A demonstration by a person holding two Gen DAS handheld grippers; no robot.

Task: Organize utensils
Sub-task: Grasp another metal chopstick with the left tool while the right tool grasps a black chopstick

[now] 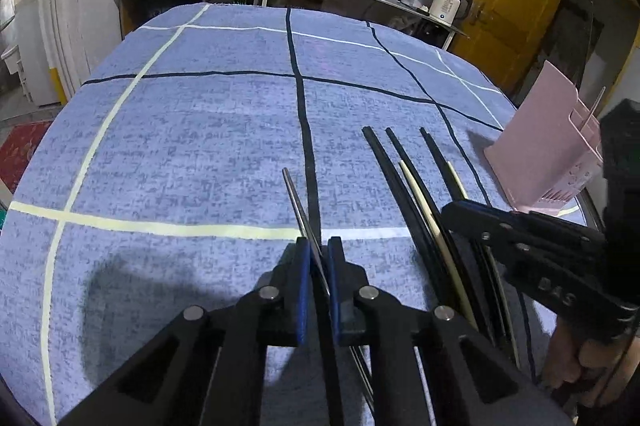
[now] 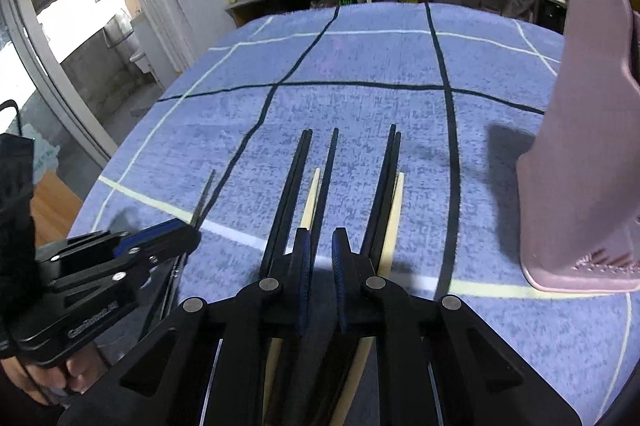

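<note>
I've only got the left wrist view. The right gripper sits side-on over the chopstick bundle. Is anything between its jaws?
Observer: In the right wrist view, the right gripper has its jaws at a narrow gap. One black chopstick runs into the gap, but I cannot tell whether it is pinched.
Operator: I count three black tips. Is that all?
Observer: No, five black ones show there, plus two cream chopsticks.
Operator: Is the holder clear of that gripper?
Observer: Yes. The pink holder stands upright to its right, with bare tablecloth between them.
</note>
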